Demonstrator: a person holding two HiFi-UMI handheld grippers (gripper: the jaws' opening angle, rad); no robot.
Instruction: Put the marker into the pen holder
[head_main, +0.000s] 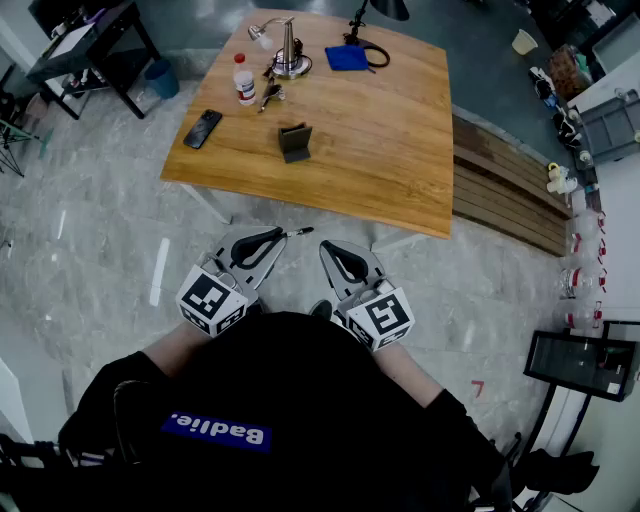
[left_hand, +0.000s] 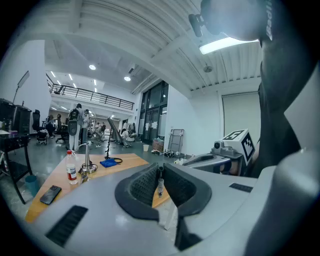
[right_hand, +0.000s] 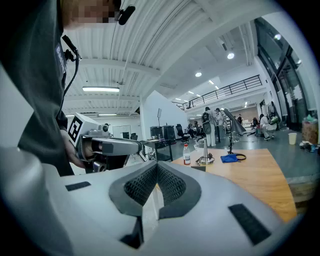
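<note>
The left claw held the marker, away from the table

The left gripper (head_main: 268, 238) was clenched on a thin marker (head_main: 296, 233), and the marker's tip stuck out past the jaws. The right gripper (head_main: 332, 252) was pinched shut with nothing in it. Both were close to the person's body, over the floor and in front of the wooden table (head_main: 400, 150). The dark pen holder (head_main: 294, 141) stood on the table, near a phone (head_main: 202, 128). A bottle (head_main: 244, 79) and a blue cloth (head_main: 346, 57) sat farther back.
</note>
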